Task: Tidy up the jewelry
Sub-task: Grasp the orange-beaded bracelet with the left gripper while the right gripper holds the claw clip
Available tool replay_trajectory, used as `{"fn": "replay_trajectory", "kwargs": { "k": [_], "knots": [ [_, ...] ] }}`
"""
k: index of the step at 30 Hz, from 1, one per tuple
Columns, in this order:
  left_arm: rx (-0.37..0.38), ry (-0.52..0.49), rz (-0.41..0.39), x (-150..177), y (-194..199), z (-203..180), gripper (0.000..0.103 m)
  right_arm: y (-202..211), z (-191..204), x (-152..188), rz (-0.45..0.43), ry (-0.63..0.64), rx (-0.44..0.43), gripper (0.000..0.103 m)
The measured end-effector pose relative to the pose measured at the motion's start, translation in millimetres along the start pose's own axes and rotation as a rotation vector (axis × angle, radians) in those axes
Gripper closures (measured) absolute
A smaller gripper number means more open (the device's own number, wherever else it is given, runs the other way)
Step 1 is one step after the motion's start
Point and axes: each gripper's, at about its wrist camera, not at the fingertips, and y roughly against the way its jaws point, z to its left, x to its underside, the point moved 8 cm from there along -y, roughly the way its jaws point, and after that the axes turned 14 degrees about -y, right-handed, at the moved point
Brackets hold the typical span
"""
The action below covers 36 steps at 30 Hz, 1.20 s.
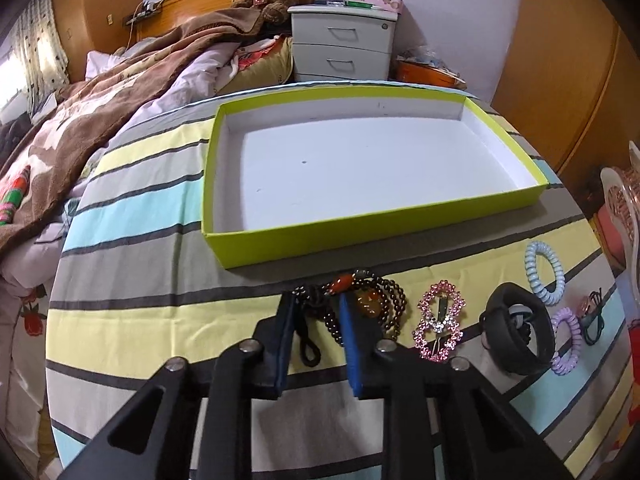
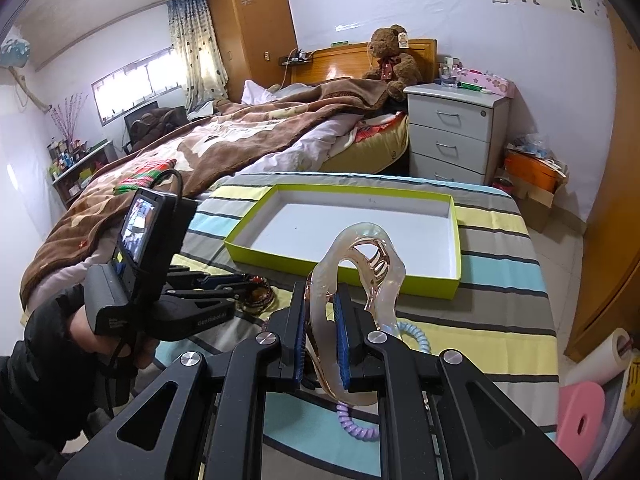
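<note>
Left gripper (image 1: 316,312): you had it low over the striped cloth (image 1: 152,184), jaws partly apart, straddling the dark bead bracelet (image 1: 384,300). Fingers sat either side of the beads & black cord loop; can't tell if the pads touched them, no clamp visible.
Right gripper (image 2: 322,320): you had it closed on the big translucent pink hair claw (image 2: 360,276), blue pads pressed on its lower part, claw upright & lifted off the cloth.
Tray (image 1: 504,148): lime-green walls, white inside, nothing in it; sat on the cloth just beyond the row of items (both views agreed).
Bead bracelet: dark brown beads w/ orange & amber stones, just in front of the tray's near wall.
Rhinestone clip (image 1: 440,324): pink, figure-8 shape, flat on the cloth just right of the bracelet.
Black band (image 1: 518,328): thick black ring, right of the pink clip, something pale inside it (too small to ID).
Blue coil tie (image 1: 545,273): light blue spiral, behind the black band, apart from the tray.
Purple coil tie (image 1: 566,340): lilac spiral, beside the black band's right edge.
Small dark clip (image 1: 594,316): right of the purple tie, near the cloth edge, detail blurred.
Left hand (image 2: 80,332): dark glove, gripping the left unit's handle, seen from the right wrist cam.
</note>
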Motion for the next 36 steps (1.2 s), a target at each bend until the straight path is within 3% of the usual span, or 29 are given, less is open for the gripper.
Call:
{"fn": "replay_trajectory", "kwargs": {
  "k": [14, 18, 25, 28, 30, 32, 36],
  "knots": [
    [0.002, 0.049, -0.079, 0, 35, 9, 0.088, 18, 5, -8, -0.048, -0.006, 0.017, 0.09],
    [-0.007, 0.05, -0.115, -6, 50, 13, 0.094, 20, 6, -13, -0.058, -0.003, 0.023, 0.09],
    [-0.017, 0.034, -0.171, -20, 72, 19, 0.095, 22, 6, -26, -0.082, 0.001, 0.031, 0.09],
    [0.015, 0.045, -0.161, -17, 68, 22, 0.094, 22, 7, -26, -0.081, 0.001, 0.028, 0.09],
    [0.026, 0.059, -0.132, -9, 59, 25, 0.09, 21, 6, -24, -0.076, 0.001, 0.031, 0.09],
    [0.021, 0.059, -0.085, 1, 46, 28, 0.068, 19, 5, -23, -0.071, -0.001, 0.033, 0.09],
    [-0.006, 0.079, -0.031, 12, 26, 35, 0.062, 16, 4, -24, -0.068, -0.007, 0.036, 0.089]
  ]
}}
